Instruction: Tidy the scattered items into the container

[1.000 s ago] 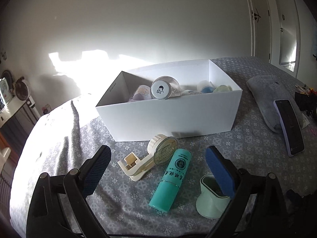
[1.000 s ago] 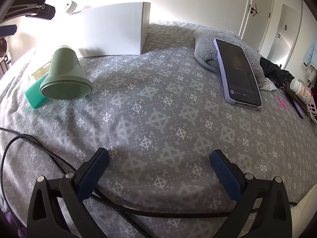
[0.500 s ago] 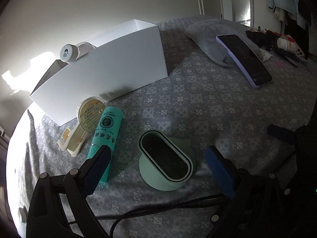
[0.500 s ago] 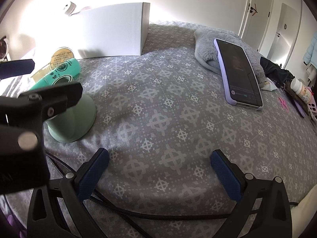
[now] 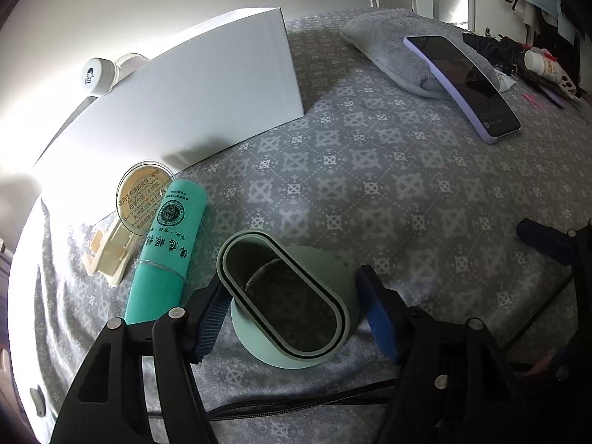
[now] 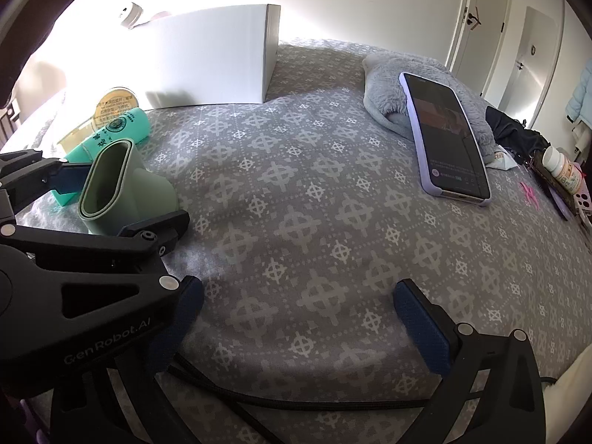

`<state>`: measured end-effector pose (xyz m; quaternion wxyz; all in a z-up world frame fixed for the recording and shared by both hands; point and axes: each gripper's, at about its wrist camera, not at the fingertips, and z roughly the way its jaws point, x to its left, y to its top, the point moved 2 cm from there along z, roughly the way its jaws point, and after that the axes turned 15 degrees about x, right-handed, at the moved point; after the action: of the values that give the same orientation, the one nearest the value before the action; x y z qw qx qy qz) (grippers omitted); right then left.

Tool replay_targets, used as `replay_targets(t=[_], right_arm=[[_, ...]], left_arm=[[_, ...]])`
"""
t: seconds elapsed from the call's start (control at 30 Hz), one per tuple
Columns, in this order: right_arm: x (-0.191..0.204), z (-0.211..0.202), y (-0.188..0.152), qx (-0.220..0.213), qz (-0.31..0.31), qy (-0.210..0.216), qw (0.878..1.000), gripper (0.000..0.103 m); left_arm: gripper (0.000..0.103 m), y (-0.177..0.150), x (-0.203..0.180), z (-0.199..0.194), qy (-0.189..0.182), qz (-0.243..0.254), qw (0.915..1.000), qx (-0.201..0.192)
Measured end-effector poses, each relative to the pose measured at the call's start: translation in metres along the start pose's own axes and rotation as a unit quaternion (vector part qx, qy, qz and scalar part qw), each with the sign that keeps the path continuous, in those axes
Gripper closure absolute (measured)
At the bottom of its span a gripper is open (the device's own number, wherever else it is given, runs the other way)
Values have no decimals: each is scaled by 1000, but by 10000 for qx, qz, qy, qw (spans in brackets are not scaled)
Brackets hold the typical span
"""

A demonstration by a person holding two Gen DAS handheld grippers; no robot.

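The left hand-held gripper (image 5: 288, 310) straddles a pale green cup (image 5: 296, 307) that stands on its wide base on the bed (image 5: 370, 192), its oval mouth facing up. The jaws are closing with the cup between them. The left pad (image 5: 211, 318) lies against the cup wall. The right pad (image 5: 377, 318) sits just beside the opposite wall, and contact on that side cannot be confirmed.

The right hand-held gripper (image 6: 296, 318) hangs over bare bedspread with its jaws wide and nothing between them. A black cable (image 6: 296, 403) runs across the bed below it.

Just beside the cup, on its left in the left wrist view, a teal tube (image 5: 166, 244) lies on its side. A cream tape dispenser (image 5: 122, 229) lies against the tube, its round label facing the camera.

The container is a white box (image 5: 207, 100) standing on the bed behind these items, apart from them. A white-capped bottle (image 5: 97, 76) shows above its far rim.

To the right of the box, well apart from it, a grey plush cushion (image 5: 392, 55) carries a phone (image 5: 466, 85) in a lilac case, screen up. Beyond the phone, at the bed's edge, small clutter includes a pill bottle (image 6: 562, 168).
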<state>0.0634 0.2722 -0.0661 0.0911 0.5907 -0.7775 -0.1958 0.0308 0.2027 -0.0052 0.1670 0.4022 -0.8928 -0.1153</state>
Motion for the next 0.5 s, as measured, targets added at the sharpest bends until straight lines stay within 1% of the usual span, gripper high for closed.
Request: replay_targets(t=[0.1,0.23,0.4,0.5], right_arm=[[0,0,0,0,-1,0,10000,0],[0,0,0,1,-2,-2,10000,0],[0,0,1,1,-2,-1,10000,0],[0,0,1,1,-3,-2,10000,0]], left_arm=[[37,-1,6,-7,21,-156,9998,-93],[37,6,18,-20,17,-376,9988,-297],[37,22,34,-42,120,-548,9961,-679],[37,40,50,-58,283,-644,9928,-970]])
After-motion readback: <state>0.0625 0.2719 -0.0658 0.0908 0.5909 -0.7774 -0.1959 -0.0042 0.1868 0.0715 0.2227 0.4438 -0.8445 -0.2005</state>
